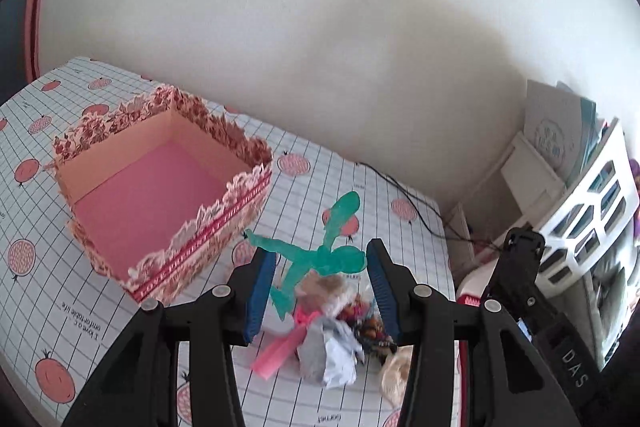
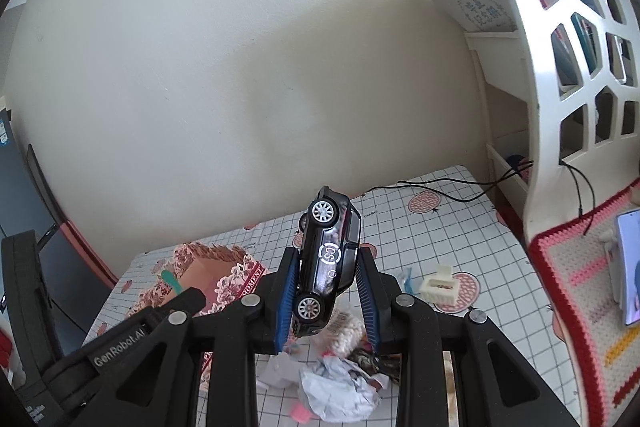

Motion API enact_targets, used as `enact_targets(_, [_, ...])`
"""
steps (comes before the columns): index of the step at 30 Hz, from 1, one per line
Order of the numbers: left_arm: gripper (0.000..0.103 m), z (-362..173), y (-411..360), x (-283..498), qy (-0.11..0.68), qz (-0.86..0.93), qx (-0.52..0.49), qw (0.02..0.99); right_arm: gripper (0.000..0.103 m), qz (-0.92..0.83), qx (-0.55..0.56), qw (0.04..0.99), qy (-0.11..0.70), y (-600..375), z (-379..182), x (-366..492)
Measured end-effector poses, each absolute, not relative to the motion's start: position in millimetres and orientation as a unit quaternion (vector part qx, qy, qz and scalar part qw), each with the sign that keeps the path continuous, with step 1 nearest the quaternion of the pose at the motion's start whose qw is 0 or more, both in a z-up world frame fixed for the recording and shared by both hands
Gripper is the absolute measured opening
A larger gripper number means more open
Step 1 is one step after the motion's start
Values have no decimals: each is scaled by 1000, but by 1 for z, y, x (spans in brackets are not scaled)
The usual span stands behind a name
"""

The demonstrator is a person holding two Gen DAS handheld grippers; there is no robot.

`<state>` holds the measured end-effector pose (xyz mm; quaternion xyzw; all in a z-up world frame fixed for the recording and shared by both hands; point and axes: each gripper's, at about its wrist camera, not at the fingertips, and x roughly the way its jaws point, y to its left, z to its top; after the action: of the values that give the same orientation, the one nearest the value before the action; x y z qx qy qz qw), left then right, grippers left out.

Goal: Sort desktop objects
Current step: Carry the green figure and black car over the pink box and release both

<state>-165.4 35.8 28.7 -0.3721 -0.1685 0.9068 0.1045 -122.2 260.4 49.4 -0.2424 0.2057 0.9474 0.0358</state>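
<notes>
My left gripper (image 1: 322, 287) is shut on a teal translucent plastic figure (image 1: 320, 259) and holds it above a pile of scraps (image 1: 332, 343): crumpled paper, a pink strip, wrappers. An empty pink floral box (image 1: 160, 203) stands to its left on the gridded cloth. My right gripper (image 2: 328, 291) is shut on a black toy car (image 2: 326, 259), nose down, held above the same pile (image 2: 340, 383). The box (image 2: 208, 275) shows to its left, partly behind the left gripper (image 2: 176, 291).
A white openwork shelf (image 2: 560, 39) with books stands at the right against the wall. A black cable (image 2: 440, 187) runs across the table's far edge. A small cream plastic piece (image 2: 438, 287) lies on the cloth. A crocheted mat (image 2: 580, 287) lies at the right.
</notes>
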Motion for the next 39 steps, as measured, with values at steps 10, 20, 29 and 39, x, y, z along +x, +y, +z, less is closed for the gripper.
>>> enact_targets(10, [49, 12, 23, -196, -176, 913, -358, 79, 31, 945, -260, 27, 199, 255, 28, -152])
enact_targets(20, [49, 1, -15, -216, -202, 911, -357, 54, 31, 943, -278, -6, 184, 210, 17, -171])
enact_targets(29, [49, 6, -69, -213, -259, 901, -345, 38, 31, 945, -289, -56, 143, 141, 21, -177])
enact_targets(39, [49, 9, -132, -207, -309, 895, -322, 7, 31, 945, -292, -95, 117, 88, 21, -180])
